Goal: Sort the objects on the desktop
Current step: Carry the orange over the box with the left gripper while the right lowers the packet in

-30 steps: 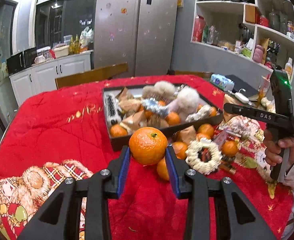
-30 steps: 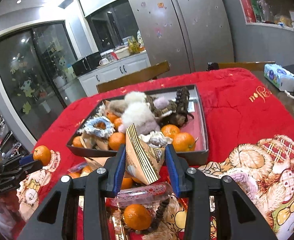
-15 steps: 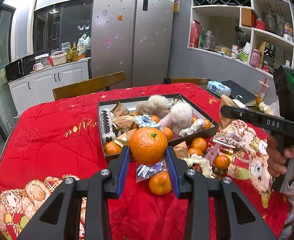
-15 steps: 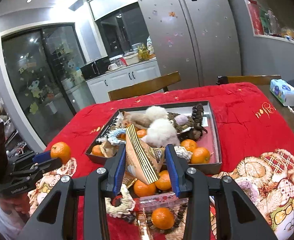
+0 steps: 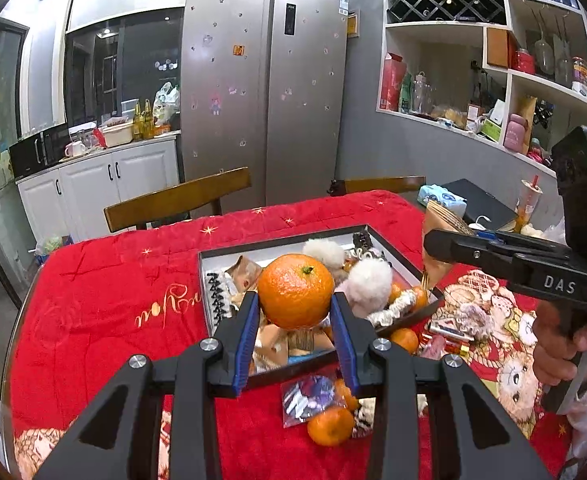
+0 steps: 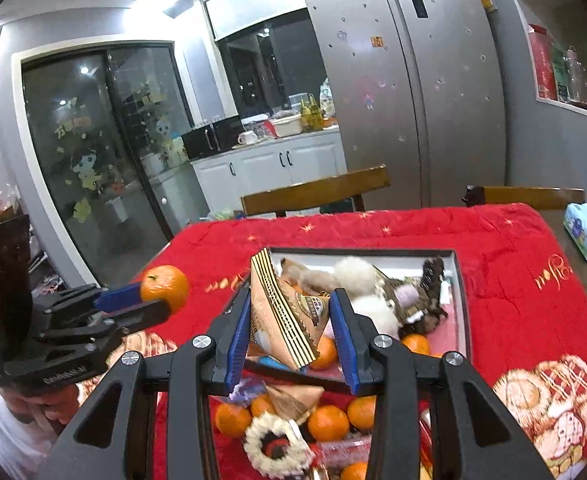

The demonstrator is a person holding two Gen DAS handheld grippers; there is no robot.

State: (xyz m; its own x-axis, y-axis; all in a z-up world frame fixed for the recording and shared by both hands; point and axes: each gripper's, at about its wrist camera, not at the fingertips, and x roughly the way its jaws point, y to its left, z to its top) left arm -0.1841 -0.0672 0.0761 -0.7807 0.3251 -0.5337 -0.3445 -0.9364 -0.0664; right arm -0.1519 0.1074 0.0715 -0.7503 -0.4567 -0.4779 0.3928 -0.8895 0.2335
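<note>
Orange rind is what worries me most: my left gripper has the tangerine pinched between its blue pads only at the fruit's lower flanks, most of the round body riding above the fingers, so I judge a tilt or a jolt could roll it out and send it down among what already lies in the tray or onto the red quilt. Squeezing harder to prevent that risks bruising or splitting the peel. My right gripper is clamped on a striped, pyramid-shaped snack packet, held aloft above the near edge of the tray; the packet is soft foil, and I expect it could crumple or slide down between the pads if I swing it quickly. Both loads hang in the air near each other, and the left view shows the right tool just beside my path, so carrying both toward the tray at once could knock the two together. The tray is already crowded with pom-poms, hair ties and more tangerines, so anything dropped from height may bounce off the heap. Loose fruit and a white scrunchie sit close under my fingers and could be swept off the table on a low pass.
</note>
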